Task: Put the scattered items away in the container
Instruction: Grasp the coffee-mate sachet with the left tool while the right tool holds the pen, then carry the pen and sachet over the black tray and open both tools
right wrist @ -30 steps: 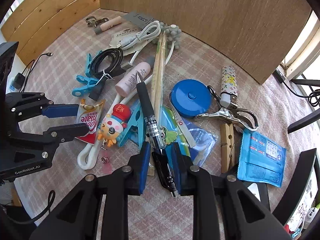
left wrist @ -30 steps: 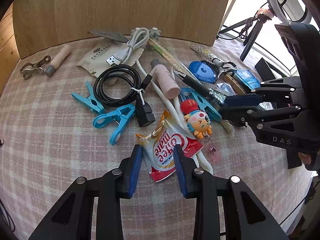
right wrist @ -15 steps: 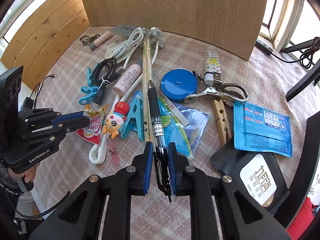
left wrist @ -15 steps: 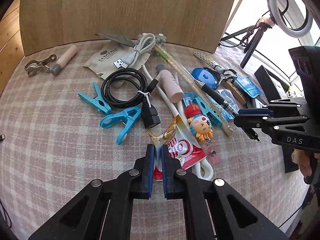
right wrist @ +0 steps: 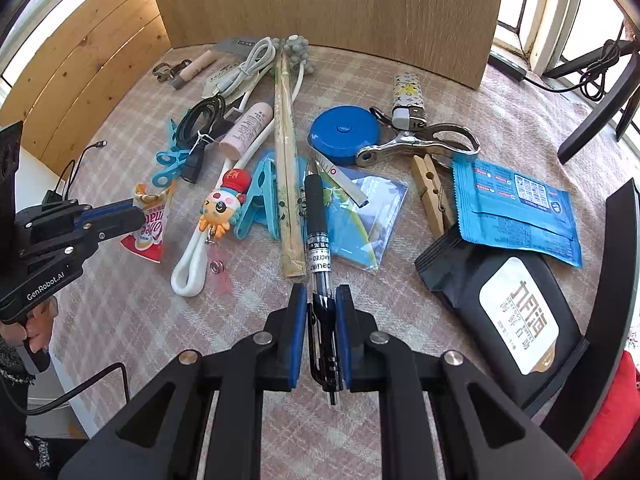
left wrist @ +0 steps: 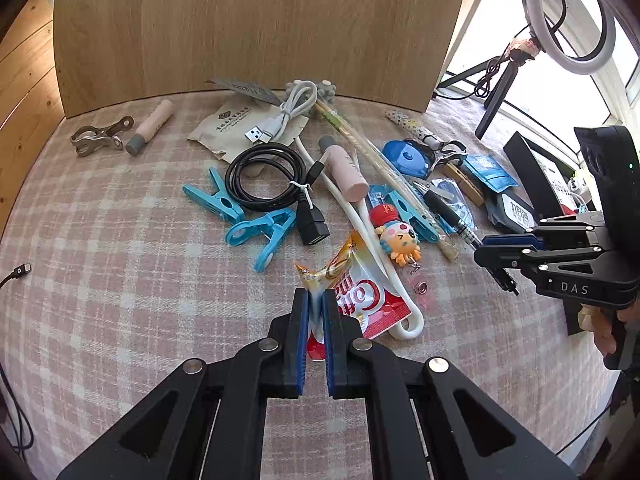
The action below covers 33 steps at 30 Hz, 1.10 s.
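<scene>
With both tools down in the clutter, the left gripper (left wrist: 315, 307) has its blue pads pinched tight on the near edge of the red-and-white creamer sachet (left wrist: 362, 296), which crumples upward at its gold top while its lower part lies on the checked pink cloth (left wrist: 120, 280). Over on the other side, the right gripper (right wrist: 321, 300) is clamped on the clip end of the black pen (right wrist: 318, 220), the barrel running away from the pads toward the middle of the heap.

Just beside the sachet sits the cartoon octopus charm (left wrist: 398, 236), lying against a white cord loop (left wrist: 412, 326). Beyond it, two light-blue clothes pegs (left wrist: 260, 232) flank a coiled black USB cable (left wrist: 264, 178), and a pink tube (left wrist: 346, 172) lies alongside. Next to the pen, wrapped chopsticks (right wrist: 288, 168) stretch up the pile, with a round blue tape measure (right wrist: 344, 134) and a metal clip (right wrist: 420, 142) to the right. A wooden peg (right wrist: 432, 192), a blue packet (right wrist: 516, 208) and a black wipes pack (right wrist: 508, 312) crowd the right edge. A wooden board (right wrist: 328, 0) stands upright behind everything. No container is in view.
</scene>
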Motion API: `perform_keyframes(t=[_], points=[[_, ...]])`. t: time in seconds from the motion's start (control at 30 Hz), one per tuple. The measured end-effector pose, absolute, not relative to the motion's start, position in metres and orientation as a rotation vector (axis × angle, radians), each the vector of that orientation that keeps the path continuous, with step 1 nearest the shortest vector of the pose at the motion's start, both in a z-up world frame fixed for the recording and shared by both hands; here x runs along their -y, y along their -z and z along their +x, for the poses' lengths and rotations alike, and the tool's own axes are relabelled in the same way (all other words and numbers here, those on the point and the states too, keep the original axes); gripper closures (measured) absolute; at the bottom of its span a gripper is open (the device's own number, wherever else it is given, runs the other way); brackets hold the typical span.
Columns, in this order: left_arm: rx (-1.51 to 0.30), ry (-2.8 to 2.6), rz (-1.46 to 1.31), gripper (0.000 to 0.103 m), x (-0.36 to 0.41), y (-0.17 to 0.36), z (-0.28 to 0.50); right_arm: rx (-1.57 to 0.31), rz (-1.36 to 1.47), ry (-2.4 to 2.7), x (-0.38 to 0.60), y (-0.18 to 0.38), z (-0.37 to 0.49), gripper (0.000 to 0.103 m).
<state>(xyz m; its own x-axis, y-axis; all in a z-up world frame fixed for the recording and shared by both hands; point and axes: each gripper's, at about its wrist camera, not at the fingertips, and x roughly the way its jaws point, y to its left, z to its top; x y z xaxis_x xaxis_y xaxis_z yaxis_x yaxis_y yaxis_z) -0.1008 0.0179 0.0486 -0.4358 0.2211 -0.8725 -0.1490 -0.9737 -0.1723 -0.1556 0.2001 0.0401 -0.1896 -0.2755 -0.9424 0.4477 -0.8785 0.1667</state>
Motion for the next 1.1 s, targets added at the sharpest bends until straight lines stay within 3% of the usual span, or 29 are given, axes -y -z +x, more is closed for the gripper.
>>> perform_keyframes(t=[0.27,0.67,1.1], points=[[0.110,-2.464,-1.541,0.097,-0.021,-0.039,-0.099,-0.312,1.622,2.138,-0.184,-0.037,-0.156,0.091],[0.094,-2.465,-1.367,0.097,-0.048,-0.097,-0.088,-0.007,1.519,2.291,-0.246,-0.091,-0.123,0.092],[-0.039,-2.233,-1.165,0.097,-0.216,-0.147,-0.113,0.270,1.480,2.641,-0.424,-0.151,-0.068,0.092]])
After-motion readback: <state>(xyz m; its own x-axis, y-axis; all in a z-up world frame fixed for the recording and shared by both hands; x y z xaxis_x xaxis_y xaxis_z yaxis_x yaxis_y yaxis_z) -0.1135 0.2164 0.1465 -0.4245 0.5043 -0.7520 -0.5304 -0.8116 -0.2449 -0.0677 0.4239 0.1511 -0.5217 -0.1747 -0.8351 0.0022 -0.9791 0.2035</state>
